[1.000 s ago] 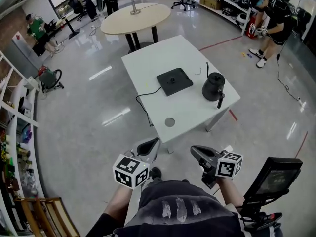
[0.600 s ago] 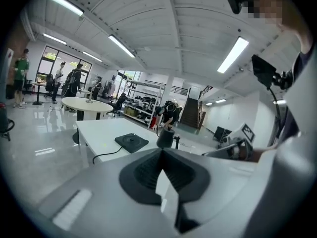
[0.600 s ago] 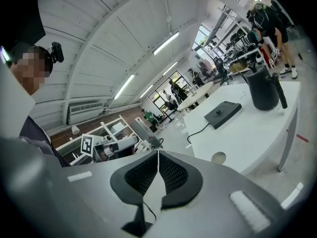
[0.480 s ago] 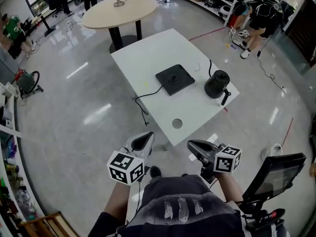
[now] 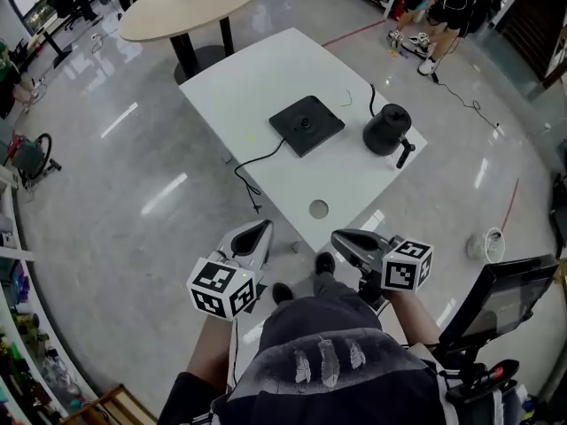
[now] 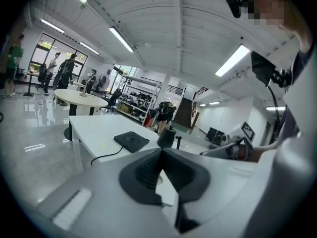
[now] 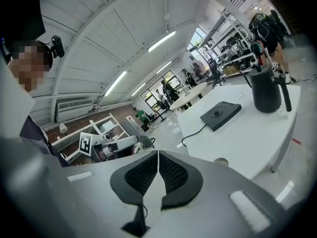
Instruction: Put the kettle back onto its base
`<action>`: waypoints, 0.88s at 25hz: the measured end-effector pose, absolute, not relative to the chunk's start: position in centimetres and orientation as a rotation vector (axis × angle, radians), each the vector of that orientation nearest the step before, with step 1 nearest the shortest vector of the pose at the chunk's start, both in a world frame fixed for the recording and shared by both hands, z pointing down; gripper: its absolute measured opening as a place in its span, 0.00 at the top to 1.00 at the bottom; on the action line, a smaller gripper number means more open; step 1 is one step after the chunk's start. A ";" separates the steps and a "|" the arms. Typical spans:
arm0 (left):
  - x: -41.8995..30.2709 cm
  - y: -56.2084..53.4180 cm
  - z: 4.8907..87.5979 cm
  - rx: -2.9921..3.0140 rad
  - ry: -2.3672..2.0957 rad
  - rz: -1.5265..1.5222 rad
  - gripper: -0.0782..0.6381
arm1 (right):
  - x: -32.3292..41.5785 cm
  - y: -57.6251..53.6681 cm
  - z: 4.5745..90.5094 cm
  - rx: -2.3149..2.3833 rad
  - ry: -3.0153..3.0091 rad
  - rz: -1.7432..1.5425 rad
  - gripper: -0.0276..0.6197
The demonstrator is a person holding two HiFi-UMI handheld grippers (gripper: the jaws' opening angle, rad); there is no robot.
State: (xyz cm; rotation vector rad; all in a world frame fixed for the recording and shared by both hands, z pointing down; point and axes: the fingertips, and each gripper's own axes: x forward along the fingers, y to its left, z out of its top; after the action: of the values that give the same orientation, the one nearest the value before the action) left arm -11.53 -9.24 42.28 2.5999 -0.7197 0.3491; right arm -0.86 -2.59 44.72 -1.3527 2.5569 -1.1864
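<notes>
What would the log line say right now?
kettle: on table, off base | left gripper: shut, empty | right gripper: shut, empty

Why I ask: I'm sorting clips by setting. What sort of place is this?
Probably a lab or workshop hall, not a home: wide polished floor, equipment racks, and a white table holding a kettle and its base.
</notes>
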 end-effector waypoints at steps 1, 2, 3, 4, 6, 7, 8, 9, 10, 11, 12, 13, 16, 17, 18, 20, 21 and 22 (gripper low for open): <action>-10.8 -9.7 42.5 2.603 -0.724 0.361 0.89 | -0.1 -3.1 45.3 -1.351 2.553 -1.189 0.94; -10.3 -10.3 42.8 2.604 -0.732 0.375 0.89 | 0.5 -3.6 45.9 -1.343 2.544 -1.200 0.94; -9.9 -10.7 42.8 2.601 -0.742 0.388 0.89 | 0.8 -4.0 46.5 -1.330 2.533 -1.217 0.94; -9.8 -11.0 42.7 2.595 -0.749 0.397 0.89 | 1.0 -4.4 46.8 -1.319 2.522 -1.233 0.94; -10.1 -11.0 42.2 2.583 -0.751 0.410 0.89 | 1.0 -5.0 46.9 -1.320 2.520 -1.239 0.93; -10.3 -10.9 42.0 2.580 -0.751 0.421 0.89 | 1.2 -5.3 46.8 -1.342 2.529 -1.230 0.93; -10.5 -11.0 42.0 2.578 -0.754 0.439 0.89 | 1.6 -5.7 47.0 -1.377 2.538 -1.219 0.92; -10.5 -11.1 42.2 2.573 -0.761 0.459 0.89 | 2.3 -6.0 47.4 -1.423 2.542 -1.212 0.89; -10.3 -11.3 42.4 2.565 -0.768 0.475 0.89 | 3.3 -6.3 48.0 -1.479 2.540 -1.211 0.86; -10.0 -11.5 42.7 2.555 -0.774 0.485 0.89 | 4.5 -6.5 48.7 -1.541 2.532 -1.216 0.82; -9.6 -11.6 42.9 2.546 -0.776 0.489 0.89 | 5.8 -6.6 49.5 -1.606 2.521 -1.222 0.76; -9.0 -11.6 43.1 2.539 -0.776 0.493 0.89 | 7.2 -6.6 50.3 -1.669 2.508 -1.226 0.73; -5.4 -12.6 43.4 2.529 -0.771 0.509 0.89 | 12.8 -7.5 51.6 -1.814 2.479 -1.207 0.65; -4.0 -13.2 43.3 2.529 -0.775 0.515 0.89 | 14.9 -8.0 51.9 -1.853 2.477 -1.193 0.63; -2.6 -13.8 43.1 2.530 -0.785 0.522 0.89 | 16.9 -8.5 52.2 -1.896 2.476 -1.178 0.60; -0.6 -14.8 42.8 2.543 -0.814 0.542 0.89 | 20.6 -9.2 52.8 -2.004 2.466 -1.151 0.56; 0.1 -15.0 42.5 2.553 -0.828 0.556 0.89 | 22.3 -9.4 53.2 -2.062 2.455 -1.142 0.53; 0.6 -15.1 42.4 2.561 -0.839 0.570 0.89 | 23.7 -9.4 53.5 -2.121 2.444 -1.132 0.52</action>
State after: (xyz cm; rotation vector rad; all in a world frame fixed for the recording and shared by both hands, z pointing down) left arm 0.61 -15.08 42.35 2.5609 -0.8386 0.5702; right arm 23.69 -9.42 53.52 -2.1210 2.4437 -1.1321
